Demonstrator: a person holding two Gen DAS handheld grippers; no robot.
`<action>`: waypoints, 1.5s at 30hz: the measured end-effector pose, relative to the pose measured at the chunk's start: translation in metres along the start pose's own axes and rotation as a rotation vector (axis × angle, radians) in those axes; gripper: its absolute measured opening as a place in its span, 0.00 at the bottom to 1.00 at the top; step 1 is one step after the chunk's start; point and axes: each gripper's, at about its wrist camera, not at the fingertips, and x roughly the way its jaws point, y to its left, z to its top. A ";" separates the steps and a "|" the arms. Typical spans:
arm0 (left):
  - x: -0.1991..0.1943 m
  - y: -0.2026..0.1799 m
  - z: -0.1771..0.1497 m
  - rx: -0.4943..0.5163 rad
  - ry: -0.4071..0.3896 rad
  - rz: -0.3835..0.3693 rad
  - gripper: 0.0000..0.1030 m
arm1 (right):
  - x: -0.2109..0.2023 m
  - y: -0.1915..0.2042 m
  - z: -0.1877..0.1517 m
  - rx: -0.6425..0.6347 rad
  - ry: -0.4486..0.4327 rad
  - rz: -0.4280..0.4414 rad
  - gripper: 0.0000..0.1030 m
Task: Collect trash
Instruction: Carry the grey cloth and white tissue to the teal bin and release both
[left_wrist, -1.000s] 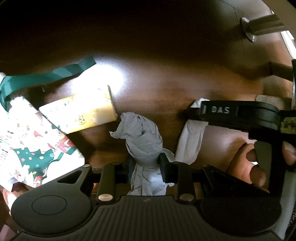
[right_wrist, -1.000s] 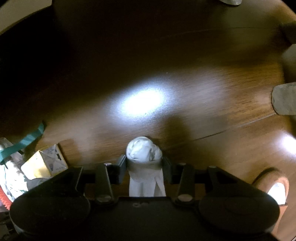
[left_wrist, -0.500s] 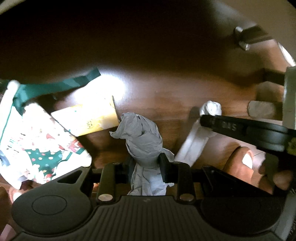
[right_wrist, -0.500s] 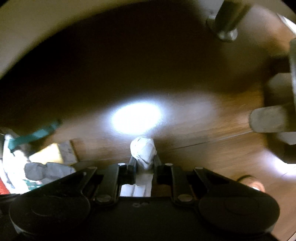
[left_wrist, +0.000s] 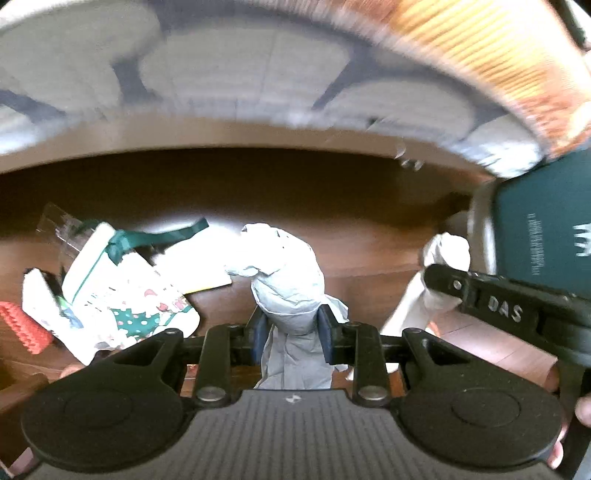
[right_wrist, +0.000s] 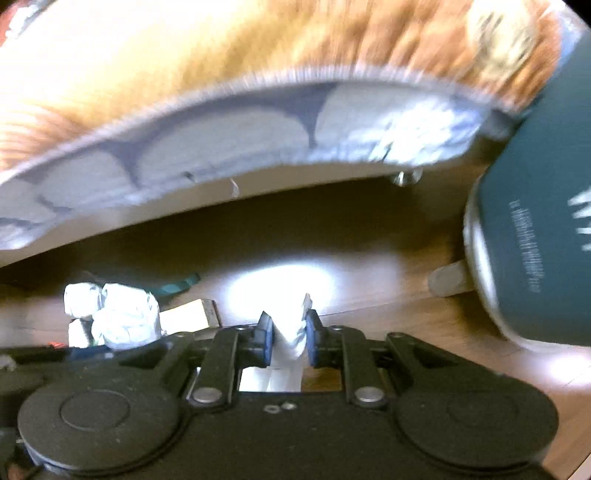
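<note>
Two grippers each clamp a wad. Largest, a dark teal bin (right_wrist: 543, 229) fills the right of the right-wrist frame. Next, the left gripper (left_wrist: 291, 328), centre-bottom, pinches a crumpled grey paper wad (left_wrist: 284, 273). Smallest, the right gripper (right_wrist: 288, 336) squeezes a white tissue wad (right_wrist: 291, 328) at lower centre.

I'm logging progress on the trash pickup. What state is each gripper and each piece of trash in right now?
Left gripper: shut on the grey tissue.
Grey tissue: crumpled, pinched, lifted.
Right gripper: shut on the white tissue.
White tissue: twisted, pinched between the pads.
Christmas-print wrapper: crumpled, lying on the wooden floor.
Green ribbon: loose, lying across the wrapper.
Teal bin: beside the right gripper, opening not visible.
</note>
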 end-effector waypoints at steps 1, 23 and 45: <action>-0.011 -0.002 -0.002 0.002 -0.015 0.001 0.27 | -0.015 -0.002 -0.002 -0.007 -0.017 0.006 0.16; -0.222 -0.136 -0.023 0.242 -0.349 -0.043 0.28 | -0.305 -0.123 -0.009 -0.008 -0.578 -0.004 0.17; -0.163 -0.389 0.034 0.613 -0.378 -0.078 0.28 | -0.220 -0.249 -0.003 0.183 -0.493 -0.155 0.29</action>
